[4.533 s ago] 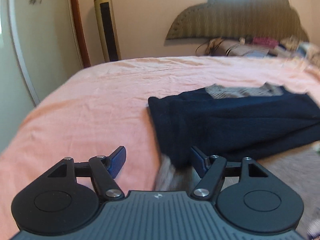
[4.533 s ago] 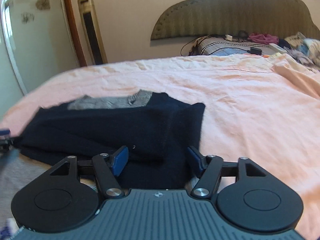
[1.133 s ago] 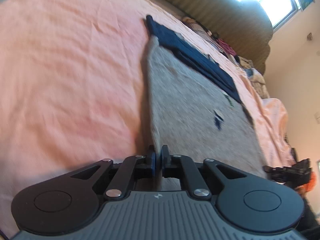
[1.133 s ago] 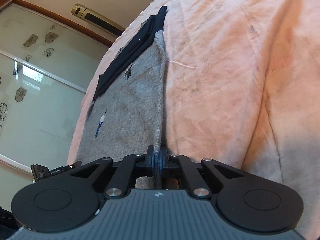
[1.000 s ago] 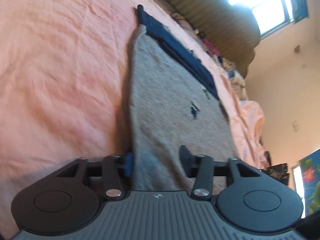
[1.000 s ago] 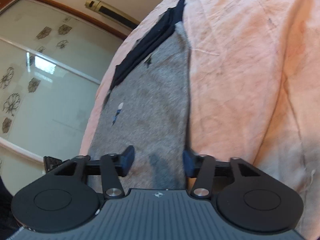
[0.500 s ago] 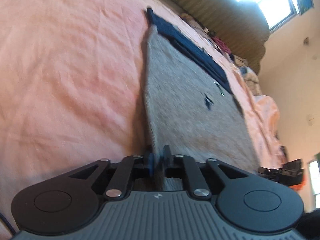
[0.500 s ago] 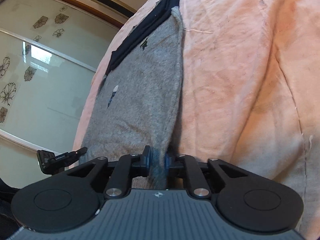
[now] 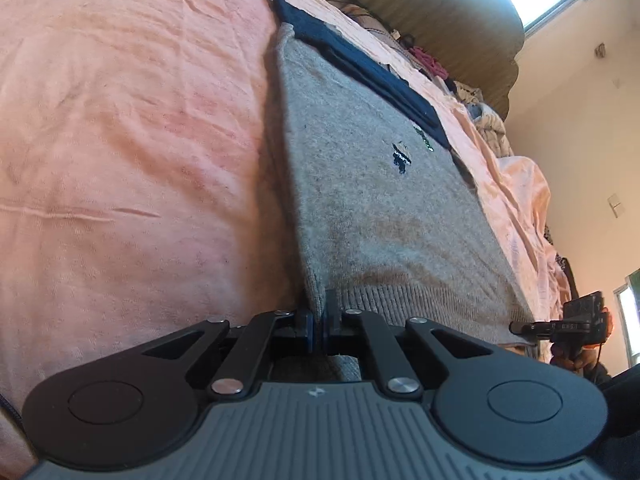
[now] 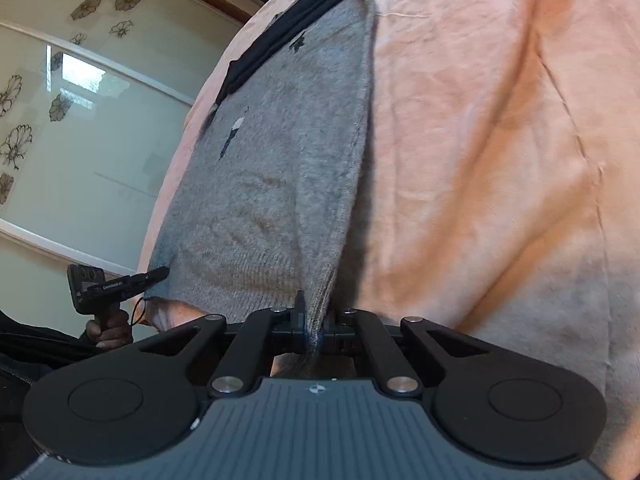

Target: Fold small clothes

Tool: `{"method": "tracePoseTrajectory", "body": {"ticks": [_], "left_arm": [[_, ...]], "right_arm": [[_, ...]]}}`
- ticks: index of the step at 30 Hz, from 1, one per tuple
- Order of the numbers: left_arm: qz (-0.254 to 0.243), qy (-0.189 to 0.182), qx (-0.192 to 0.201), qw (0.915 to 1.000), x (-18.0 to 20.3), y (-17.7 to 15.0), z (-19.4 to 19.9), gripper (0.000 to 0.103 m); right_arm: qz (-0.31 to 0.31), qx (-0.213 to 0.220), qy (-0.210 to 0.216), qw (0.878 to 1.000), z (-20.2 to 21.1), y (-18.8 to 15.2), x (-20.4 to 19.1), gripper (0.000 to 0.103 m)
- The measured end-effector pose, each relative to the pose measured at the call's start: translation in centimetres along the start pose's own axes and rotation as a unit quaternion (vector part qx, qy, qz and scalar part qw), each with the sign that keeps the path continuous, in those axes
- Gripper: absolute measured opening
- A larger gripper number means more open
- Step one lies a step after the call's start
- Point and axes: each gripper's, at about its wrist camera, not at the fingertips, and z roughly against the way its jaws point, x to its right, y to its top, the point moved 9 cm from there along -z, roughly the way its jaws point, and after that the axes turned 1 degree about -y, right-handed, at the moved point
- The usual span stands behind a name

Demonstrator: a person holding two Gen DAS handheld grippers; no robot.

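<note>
A small grey knit sweater (image 9: 384,200) with navy sleeves folded across its far end (image 9: 360,64) lies on the pink bedsheet (image 9: 120,120). My left gripper (image 9: 319,320) is shut on the sweater's near left hem corner. My right gripper (image 10: 314,326) is shut on the near right hem corner of the same sweater (image 10: 272,168). The hem is lifted and stretched between the two grippers. Each gripper shows in the other's view, the right one (image 9: 560,326) and the left one (image 10: 116,284).
The pink sheet (image 10: 500,140) spreads wide on both sides of the sweater. A padded headboard (image 9: 440,8) and a pile of clothes (image 9: 480,108) are at the far end. A glass sliding door with flower prints (image 10: 60,120) stands to the left.
Both grippers opened briefly a second ago, then shut again on the hem corners. They have lifted the hem slightly and keep it taut.
</note>
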Motion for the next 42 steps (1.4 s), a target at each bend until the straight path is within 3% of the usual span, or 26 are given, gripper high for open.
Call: {"method": "tracePoseTrajectory", "body": {"ticks": [3,6,7,9,10,11,12,15,18,20,21,24,26,28,31,32,34,36,38,41,42], "left_arm": [[-0.038,-0.006,-0.011,0.9992,0.5,0.7,0.6,0.006],[-0.064,-0.028,0.017,0.9974,2.2,4.1,2.3,0.009],[-0.073,-0.027,0.043,0.996,3.0,5.8,2.6,0.018],[-0.086,-0.021,0.104,0.9906,4.9,9.4,2.3,0.065],[-0.091,-0.006,0.136,0.9865,5.9,11.3,1.2,0.1],[-0.089,0.023,0.169,0.9814,6.8,12.9,-0.4,0.103],[-0.087,0.052,0.183,0.9779,7.4,14.0,-2.6,0.103],[-0.119,0.142,0.16,0.9697,8.9,15.5,-10.1,0.102],[-0.186,0.219,0.15,0.9461,8.9,15.3,-14.8,0.102],[-0.203,0.252,0.113,0.9394,7.2,14.5,-16.2,0.103],[-0.212,0.244,0.115,0.9394,7.2,14.4,-15.7,0.103],[-0.243,0.225,0.096,0.9385,5.6,13.3,-14.2,0.103],[-0.252,0.213,0.092,0.9395,4.8,12.9,-13.1,0.103],[-0.248,0.203,0.094,0.9424,4.6,12.8,-12.6,0.103],[-0.259,0.225,0.11,0.9327,6.0,12.6,-12.0,0.103],[-0.27,0.204,0.122,0.9331,7.4,12.7,-11.7,0.103],[-0.29,0.169,0.141,0.9314,9.6,13.3,-11.7,0.103],[-0.316,0.179,0.149,0.9196,11.2,14.3,-12.9,0.103],[-0.326,0.208,0.144,0.9108,11.4,16.0,-15.1,0.103],[-0.288,0.249,0.103,0.9189,8.0,17.9,-17.8,0.103],[-0.268,0.235,0.095,0.9294,6.6,18.0,-18.1,0.103]], "right_arm": [[0.01,0.005,-0.01,1.0,0.0,0.5,-0.5,0.005],[0.047,0.056,-0.04,0.997,1.3,3.6,-1.9,0.048],[0.056,0.089,-0.046,0.993,1.5,5.6,-2.5,0.07],[0.07,0.139,-0.06,0.986,0.7,9.5,-3.9,0.075],[0.079,0.158,-0.077,0.981,-0.6,11.6,-4.4,0.074],[0.091,0.167,-0.093,0.977,-2.3,13.5,-5.0,0.074],[0.099,0.172,-0.105,0.975,-4.1,15.0,-5.5,0.074],[0.112,0.176,-0.169,0.963,-11.0,19.4,-6.1,0.074],[0.202,0.192,-0.268,0.922,-15.1,20.9,-6.4,0.078],[0.265,0.189,-0.325,0.888,-16.3,20.7,-6.1,0.093],[0.274,0.194,-0.332,0.881,-15.9,20.5,-5.6,0.098],[0.232,0.209,-0.316,0.896,-12.0,20.8,-2.7,0.102],[0.212,0.224,-0.281,0.909,-10.0,20.8,-1.7,0.102],[0.209,0.219,-0.298,0.905,-9.9,20.9,-1.2,0.102],[0.24,0.192,-0.369,0.877,-11.0,20.5,-2.6,0.102],[0.239,0.197,-0.362,0.879,-11.2,20.6,-3.7,0.102],[0.254,0.217,-0.303,0.893,-11.5,20.8,-6.6,0.103],[0.265,0.219,-0.283,0.895,-12.8,21.8,-8.3,0.103],[0.269,0.203,-0.302,0.892,-14.8,23.4,-8.2,0.103],[0.241,0.169,-0.34,0.894,-16.8,24.8,-4.7,0.103],[0.258,0.189,-0.328,0.889,-16.5,24.7,-4.1,0.103]]}}
